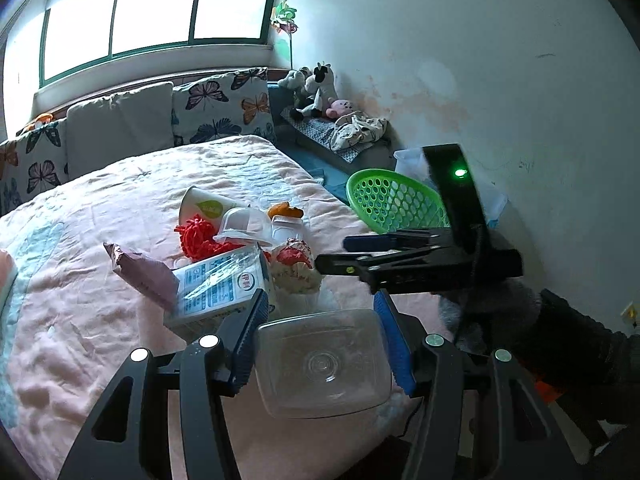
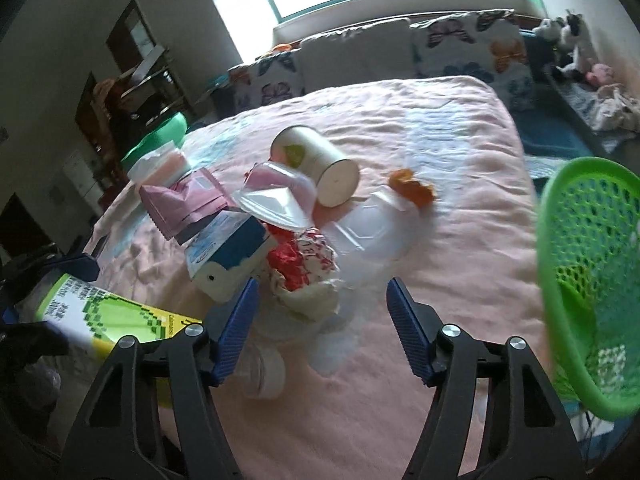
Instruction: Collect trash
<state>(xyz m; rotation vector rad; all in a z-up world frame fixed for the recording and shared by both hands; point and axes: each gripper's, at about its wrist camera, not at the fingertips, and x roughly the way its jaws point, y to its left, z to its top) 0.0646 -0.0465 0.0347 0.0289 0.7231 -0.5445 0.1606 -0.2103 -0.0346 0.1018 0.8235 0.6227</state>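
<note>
Two grippers work over a pink bedspread (image 1: 100, 320) strewn with trash. From its own wrist view, the left gripper (image 1: 320, 336) has its blue-padded jaws pressed against both sides of a clear plastic container (image 1: 324, 364), gripping it at the 6 o'clock edge of the pile. The right gripper (image 2: 320, 316) holds nothing, its jaws spread wide above a crumpled red-and-white wrapper (image 2: 304, 272); in the left wrist view it reaches in from 3 o'clock. Around that wrapper the litter lies heaped and touching: a blue-and-white milk carton (image 2: 228, 256) at 9 o'clock, a pink foil packet (image 2: 184, 200) beyond it, a clear clamshell lid (image 2: 276, 200) at 12 o'clock, and a tipped paper cup (image 2: 316, 160) behind the lid. An orange scrap (image 2: 414, 188) lies apart at 2 o'clock. A red mesh clump (image 1: 200, 236) shows beside the cup in the left view. A green perforated basket (image 2: 580, 272) fills the right wrist view's 3 o'clock edge, just beside the bed. A green-printed box (image 2: 112, 312) sits at 8 o'clock in that view, blurred.
</note>
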